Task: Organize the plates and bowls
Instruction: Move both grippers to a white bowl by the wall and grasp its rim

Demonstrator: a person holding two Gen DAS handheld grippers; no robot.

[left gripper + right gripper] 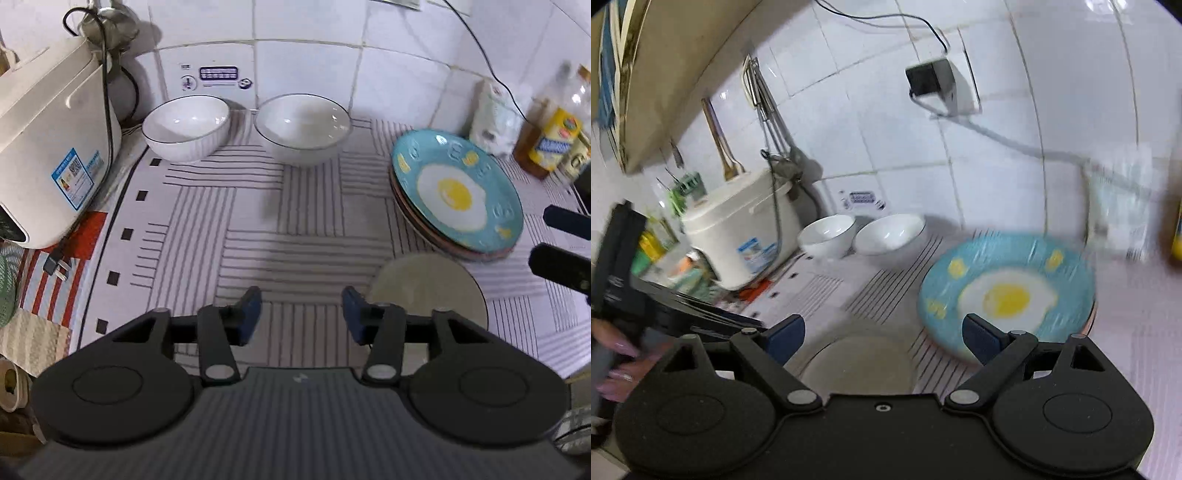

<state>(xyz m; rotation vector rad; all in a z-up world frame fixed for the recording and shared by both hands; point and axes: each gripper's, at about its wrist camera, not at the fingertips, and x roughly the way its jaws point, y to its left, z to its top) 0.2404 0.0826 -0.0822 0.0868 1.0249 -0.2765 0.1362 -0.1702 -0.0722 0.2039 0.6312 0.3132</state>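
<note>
Plates [458,192], a small stack topped by a blue one painted with a fried egg, sit at the right of the tabletop [258,229], near the tiled wall. Two white bowls [186,127] stand side by side against the back wall, just beside a white rice cooker [48,147] at the left edge. Bottles [554,136] crowd the far right corner. The striped middle lies open. The left gripper [301,314] hangs above it, jaws apart and holding nothing. The right gripper [882,339], jaws spread wide and empty, hangs before the stack, above a greyish round dish [857,365].
</note>
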